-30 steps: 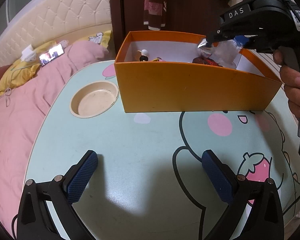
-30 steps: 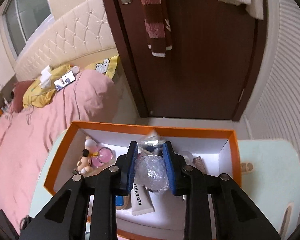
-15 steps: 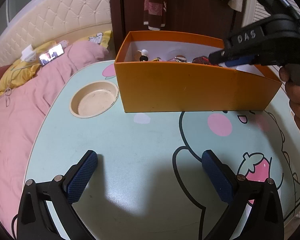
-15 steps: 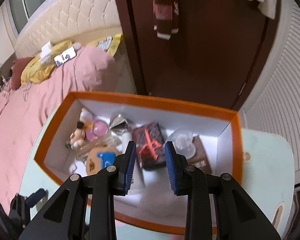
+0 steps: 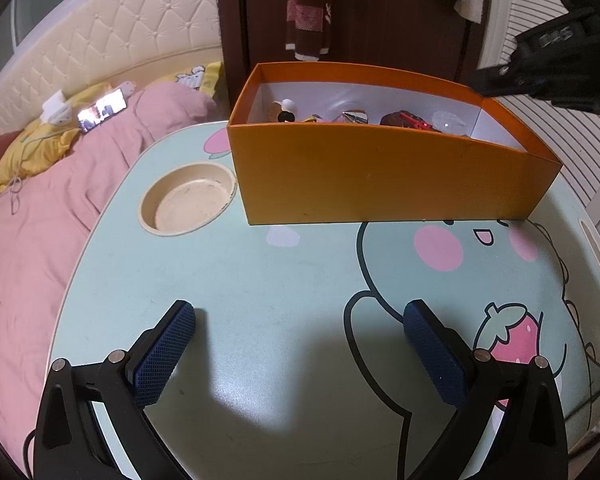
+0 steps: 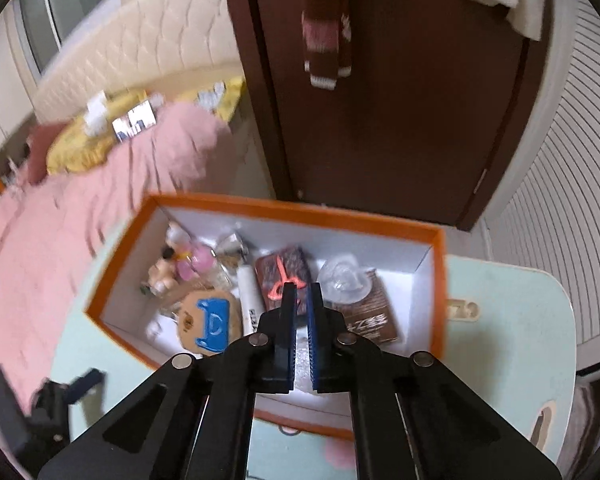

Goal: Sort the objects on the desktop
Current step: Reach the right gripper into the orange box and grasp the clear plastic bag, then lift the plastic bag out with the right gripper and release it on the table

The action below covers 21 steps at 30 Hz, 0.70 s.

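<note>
Orange box [image 6: 438, 280] is sitting on the mint table [image 5: 284, 288], holding a mouse figurine [image 6: 162, 274], red-marked pouch [image 6: 284, 276], clear plastic wrap [image 6: 344, 280]. Right gripper [image 6: 300, 300] is hovering above it, fingers nearly closed, empty. Left gripper [image 5: 300, 320] is gaping wide before the box.

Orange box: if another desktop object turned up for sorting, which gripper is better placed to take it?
Probably left. The left gripper hangs low over the table with jaws wide open; the right gripper is above the orange box, jaws nearly closed.
</note>
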Available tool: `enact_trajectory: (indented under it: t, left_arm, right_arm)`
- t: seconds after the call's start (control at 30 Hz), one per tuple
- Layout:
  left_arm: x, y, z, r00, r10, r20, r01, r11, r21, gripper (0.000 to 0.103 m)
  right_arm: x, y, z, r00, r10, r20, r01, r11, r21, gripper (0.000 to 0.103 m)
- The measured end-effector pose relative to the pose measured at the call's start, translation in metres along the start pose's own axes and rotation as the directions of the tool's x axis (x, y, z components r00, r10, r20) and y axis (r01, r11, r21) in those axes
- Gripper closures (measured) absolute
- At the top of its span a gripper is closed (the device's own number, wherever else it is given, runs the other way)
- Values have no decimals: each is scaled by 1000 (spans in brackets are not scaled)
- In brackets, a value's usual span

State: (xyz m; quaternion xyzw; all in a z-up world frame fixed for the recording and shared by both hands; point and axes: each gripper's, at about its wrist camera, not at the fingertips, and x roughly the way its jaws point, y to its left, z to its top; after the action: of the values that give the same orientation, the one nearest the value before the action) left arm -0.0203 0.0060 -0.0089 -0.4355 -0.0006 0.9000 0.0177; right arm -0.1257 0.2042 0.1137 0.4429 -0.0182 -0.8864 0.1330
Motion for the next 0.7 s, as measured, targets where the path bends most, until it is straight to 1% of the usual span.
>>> enact_trajectory:
  t: [0.13,0.2,0.23,0.27,0.33,0.37,0.4,0.47,0.5,0.6,0.67,0.7]
  left_arm:
    - [0,-1,0,1000,0,0,0,1000,1,0]
    - [0,-1,0,1000,0,-1,0,1000,2,0]
    - [0,-2,0,1000,0,-1,0,1000,2,0]
    - [0,-2,0,1000,0,0,0,1000,2,0]
    - [0,-3,0,1000,1,1,-1,1000,2,0]
    - [1,-4,0,1000,1,1,-1,1000,2,0]
    - [1,-4,0,1000,1,1,-1,1000,2,0]
    - [1,-4,0,1000,0,2,0,1000,2,0]
    - [1,-5,0,1000,-1,1,1,1000,2,0]
    - [0,-5,0,1000,-2,3,2,1000,3,0]
    - [-1,-5,-1,1000,-3,3,3,1000,3,0]
    - [-1,-5,-1,1000,-3,3,3,1000,3,0]
  right_arm:
    - [-9,-16,5,996,83,-22,-81,995,65,98]
    - [-7,-21,8,993,107,-51,-103,991,88,88]
    - [-5,-20,8,991,111,-75,-104,991,90,76]
    - [2,-21,10,983,130,-132,-117,988,100,70]
    - [19,-20,14,954,175,-243,-145,980,135,64]
    - [27,-19,16,937,190,-292,-150,977,153,64]
    - [34,-18,17,923,186,-336,-138,977,163,63]
    - [47,-17,18,892,170,-420,-104,979,176,63]
    - [54,-15,19,879,145,-454,-77,983,165,63]
    - [69,-13,21,851,92,-518,-11,988,157,63]
    - [74,-11,24,834,54,-549,23,991,132,63]
    - [78,-8,25,822,34,-568,41,992,117,64]
